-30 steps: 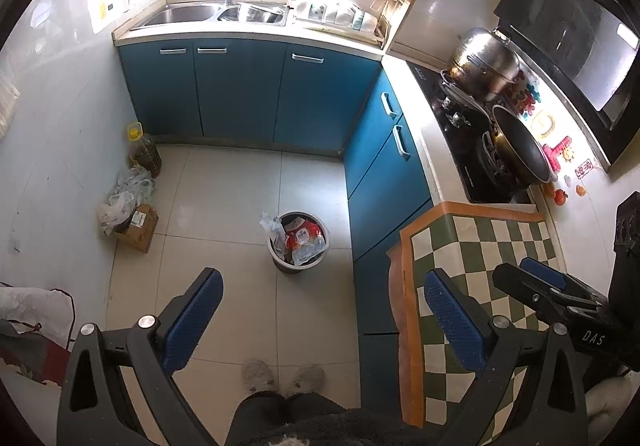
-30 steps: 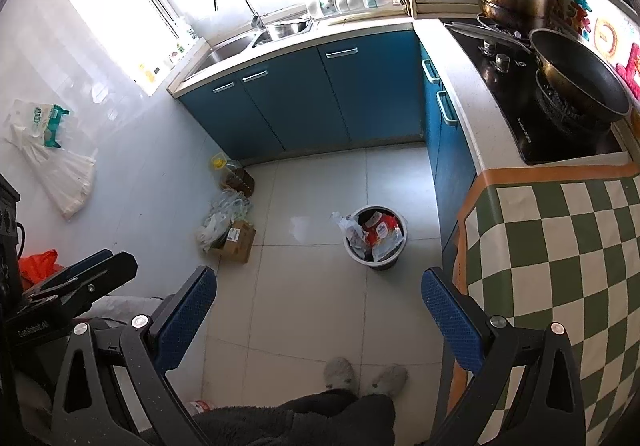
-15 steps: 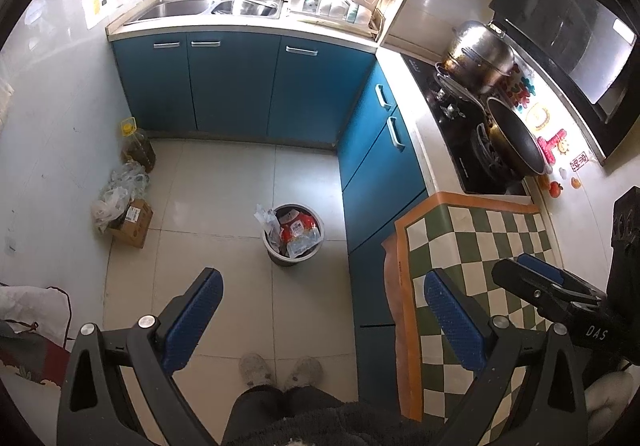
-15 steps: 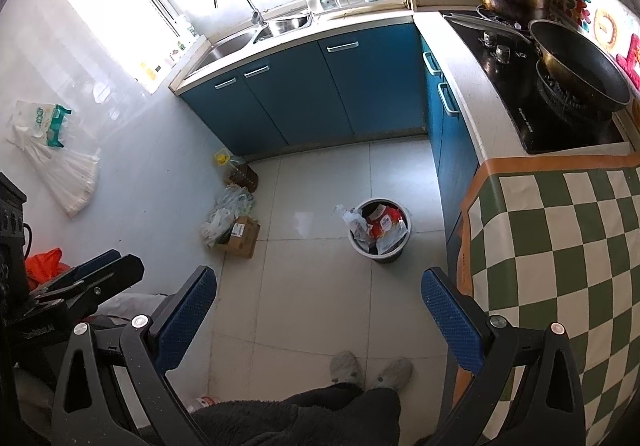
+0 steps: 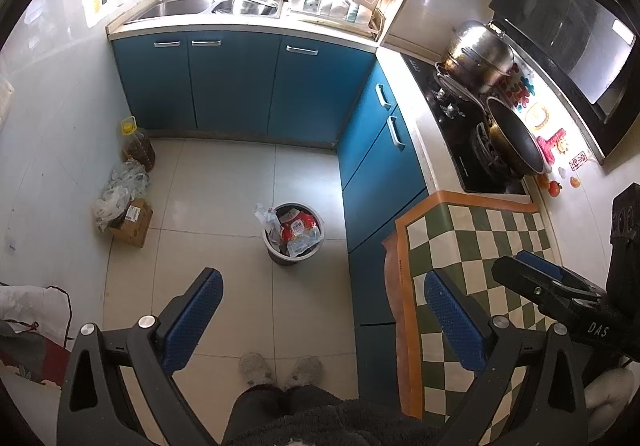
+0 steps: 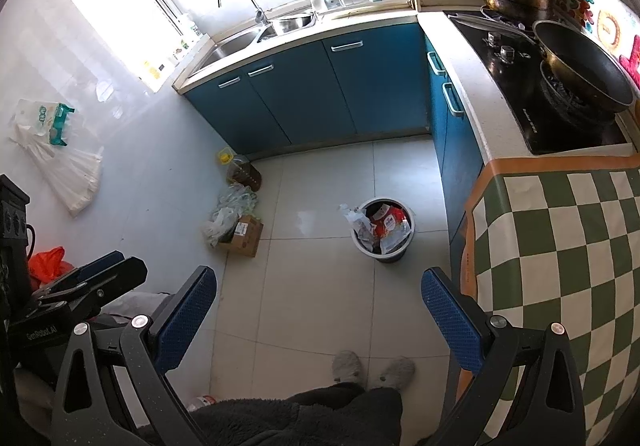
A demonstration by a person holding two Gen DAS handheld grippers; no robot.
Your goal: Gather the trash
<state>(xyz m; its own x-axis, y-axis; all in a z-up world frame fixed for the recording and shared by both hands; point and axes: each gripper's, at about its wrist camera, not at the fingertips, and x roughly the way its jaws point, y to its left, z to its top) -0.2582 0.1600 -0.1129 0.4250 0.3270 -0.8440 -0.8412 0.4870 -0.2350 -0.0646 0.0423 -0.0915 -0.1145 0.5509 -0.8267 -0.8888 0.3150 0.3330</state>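
Note:
A round grey trash bin stands on the tiled kitchen floor, stuffed with wrappers and a red package, and a clear wrapper sticks out over its left rim. Both grippers are held high above the floor, well short of the bin. My left gripper is open with nothing between its blue pads. My right gripper is open too and holds nothing. Each gripper shows at the edge of the other's view. A small piece of litter lies on the floor by the person's legs.
Blue cabinets line the back and right. A checkered cloth covers the counter at right, with a stove and wok beyond. A cardboard box with plastic bags and an oil bottle sit by the left wall. The person's slippers are below.
Both views have drifted slightly, so the bin sits a little higher in the frames than before. Both grippers stay open and empty.

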